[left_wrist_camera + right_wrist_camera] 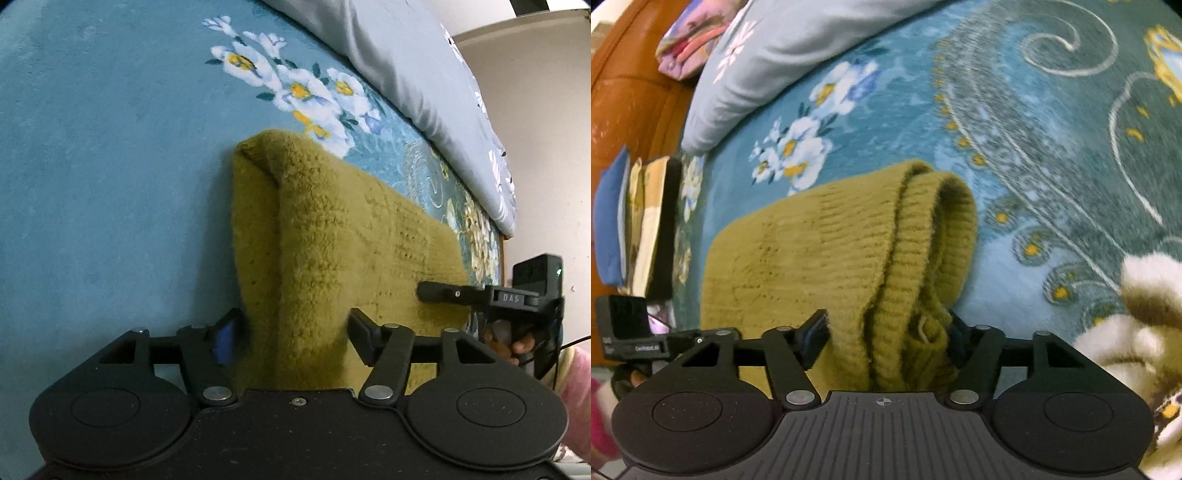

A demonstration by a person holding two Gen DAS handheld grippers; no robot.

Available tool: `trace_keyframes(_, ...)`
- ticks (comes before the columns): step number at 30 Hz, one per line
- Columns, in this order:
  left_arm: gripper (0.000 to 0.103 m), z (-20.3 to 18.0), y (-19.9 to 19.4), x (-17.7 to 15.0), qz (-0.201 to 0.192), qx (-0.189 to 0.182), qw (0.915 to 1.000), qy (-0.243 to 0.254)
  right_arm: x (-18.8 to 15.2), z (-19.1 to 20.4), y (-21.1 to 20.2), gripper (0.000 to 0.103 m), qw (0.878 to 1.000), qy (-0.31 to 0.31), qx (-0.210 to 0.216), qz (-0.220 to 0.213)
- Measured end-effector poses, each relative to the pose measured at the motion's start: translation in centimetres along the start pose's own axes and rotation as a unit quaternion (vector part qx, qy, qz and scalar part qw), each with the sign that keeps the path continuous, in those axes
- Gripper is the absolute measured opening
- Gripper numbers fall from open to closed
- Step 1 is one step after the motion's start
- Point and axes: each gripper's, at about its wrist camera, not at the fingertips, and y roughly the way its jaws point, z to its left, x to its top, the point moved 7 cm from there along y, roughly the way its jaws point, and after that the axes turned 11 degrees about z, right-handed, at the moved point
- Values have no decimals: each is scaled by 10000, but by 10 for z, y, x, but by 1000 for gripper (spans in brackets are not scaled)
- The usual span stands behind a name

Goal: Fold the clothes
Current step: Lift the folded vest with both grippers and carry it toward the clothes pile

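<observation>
In the left wrist view, the left gripper (pixel 295 332) sits nearest, its two black fingers (pixel 364 334) spread to either side of the near edge of an olive-green knitted garment (pixel 332 240); the knit fills the gap between them, but whether they press it cannot be told. The garment lies folded on a teal blanket (pixel 110 166) printed with white and yellow flowers (pixel 295 92), one thick folded edge running away from the camera. At its right side the right gripper (pixel 443 293) reaches in from the edge of the view, its tip over the knit, with fingertips of a hand (pixel 517 345) behind it.

In the right wrist view, the right gripper (pixel 886 332) has its fingers (pixel 816 332) on both sides of a bunched, ribbed roll of the same garment (pixel 812 251), again with fabric filling the gap. The left gripper (pixel 639 343) shows at the far left edge. Farther off lie a pale grey-blue quilt (pixel 775 48), a brown padded headboard (pixel 631 92) and a stack of folded cloth (pixel 690 40). A fluffy cream and brown item (pixel 1145 314) lies at the right.
</observation>
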Motion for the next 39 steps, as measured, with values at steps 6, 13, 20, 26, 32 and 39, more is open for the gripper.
trace_keyframes(6, 69, -6, 17, 2, -1, -30, 9999, -111, 1, -9, 2, 67, 9991, 217, 340, -121)
trace_keyframes(13, 58, -12, 13, -4, -337, 115, 9987, -355, 2, -11, 3, 67, 9975, 423, 515, -228)
trace_keyframes(20, 41, -27, 6, -8, -483, 464, 9977, -111, -3, 3, 0, 47, 9985, 295, 183, -433)
trace_keyframes(26, 31, -38, -6, -14, -569, 453, 9972, 148, -12, 22, -10, 41, 9971, 170, -94, -730)
trace_keyframes(32, 31, -49, -26, -36, -612, 412, 9968, 307, -28, 47, -24, 40, 9963, 51, -237, -828)
trace_keyframes(39, 31, -89, -84, -75, -936, 450, 9915, 786, -69, 89, -56, 39, 9945, -60, -357, -982)
